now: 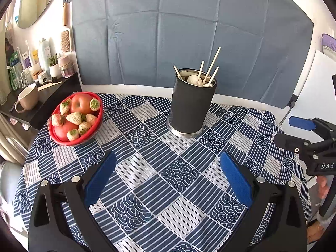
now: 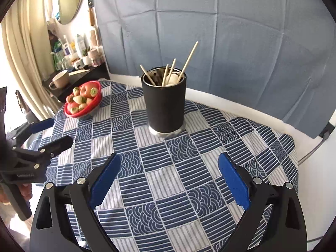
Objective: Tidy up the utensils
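Note:
A black cylindrical utensil holder stands upright on the patterned tablecloth, also in the right wrist view. Several pale chopsticks and a white spoon stick out of it; they show in the right wrist view too, chopsticks and spoon. My left gripper is open and empty, above the cloth in front of the holder. My right gripper is open and empty, also in front of the holder. Each gripper shows at the edge of the other's view, the right and the left.
A red bowl of apples and strawberries sits at the table's left, also in the right wrist view. A dark side shelf with a beige mug and bottles stands beyond it. A blue-grey cloth hangs behind the round table.

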Tool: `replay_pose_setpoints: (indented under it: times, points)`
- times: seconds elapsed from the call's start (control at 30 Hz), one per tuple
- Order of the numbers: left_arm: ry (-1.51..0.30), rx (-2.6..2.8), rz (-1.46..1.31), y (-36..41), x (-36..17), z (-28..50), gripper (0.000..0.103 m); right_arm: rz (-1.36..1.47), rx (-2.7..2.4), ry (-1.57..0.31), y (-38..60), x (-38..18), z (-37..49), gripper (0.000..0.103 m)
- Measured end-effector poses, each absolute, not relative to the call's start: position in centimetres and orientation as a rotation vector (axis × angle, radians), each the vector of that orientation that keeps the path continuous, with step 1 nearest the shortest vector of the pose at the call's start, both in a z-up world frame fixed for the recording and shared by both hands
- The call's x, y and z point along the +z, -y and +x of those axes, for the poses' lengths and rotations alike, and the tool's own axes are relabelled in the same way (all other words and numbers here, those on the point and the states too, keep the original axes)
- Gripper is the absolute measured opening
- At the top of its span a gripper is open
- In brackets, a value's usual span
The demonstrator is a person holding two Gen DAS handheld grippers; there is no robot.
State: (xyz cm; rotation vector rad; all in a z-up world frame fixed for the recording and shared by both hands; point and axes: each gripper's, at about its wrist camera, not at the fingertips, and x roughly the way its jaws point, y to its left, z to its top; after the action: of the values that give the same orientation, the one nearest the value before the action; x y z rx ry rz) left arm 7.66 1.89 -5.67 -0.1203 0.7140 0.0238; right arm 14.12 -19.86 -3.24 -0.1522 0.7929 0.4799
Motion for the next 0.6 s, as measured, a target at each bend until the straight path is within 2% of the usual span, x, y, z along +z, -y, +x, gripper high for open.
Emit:
replay_pose_setpoints:
  times: [0.37, 0.6]
  points:
    - [-0.673, 0.0, -0.076, 1.2, -1.9, 1.9, 0.097, -0.074, 0.435, -0.786, 22.1, -1.7, 7.9, 0.093]
    - [-0.704, 0.066, -0.057, 1.8, 0.9, -1.5, 0.097, -0.118, 0.427, -0.798, 22.9, 0.0, 3.7, 0.094]
